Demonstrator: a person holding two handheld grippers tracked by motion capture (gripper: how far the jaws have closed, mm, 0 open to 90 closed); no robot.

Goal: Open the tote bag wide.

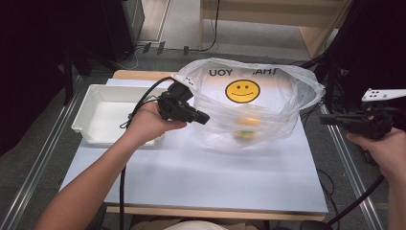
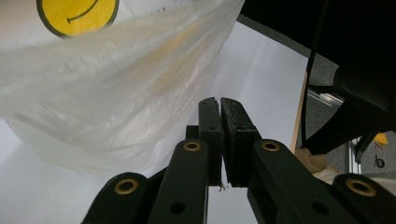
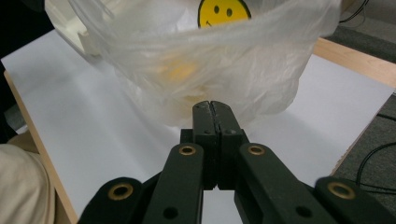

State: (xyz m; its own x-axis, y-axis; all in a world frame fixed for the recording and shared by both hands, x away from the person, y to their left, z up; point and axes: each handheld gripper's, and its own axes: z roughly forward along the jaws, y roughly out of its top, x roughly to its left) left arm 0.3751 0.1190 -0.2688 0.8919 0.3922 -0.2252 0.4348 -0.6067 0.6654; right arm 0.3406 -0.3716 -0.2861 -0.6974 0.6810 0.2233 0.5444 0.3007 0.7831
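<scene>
Thin plastic bag (image 1: 249, 103) at worktop (image 1: 191, 177) centre: soft, light, slippery; yellow contents sagging inside. Best hold: rim film, 9 and 3 o'clock. Left tongs (image 1: 203, 118) and right tongs (image 1: 324, 119) both closed together, nothing held.

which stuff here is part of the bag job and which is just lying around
In the job:
- clear plastic bag with a smiley face
- yellow and orange things inside it
- left tongs, shut, at the bag's edge
- right tongs, shut, off to the side

Lying about:
- white tray
- cables on the floor
</scene>
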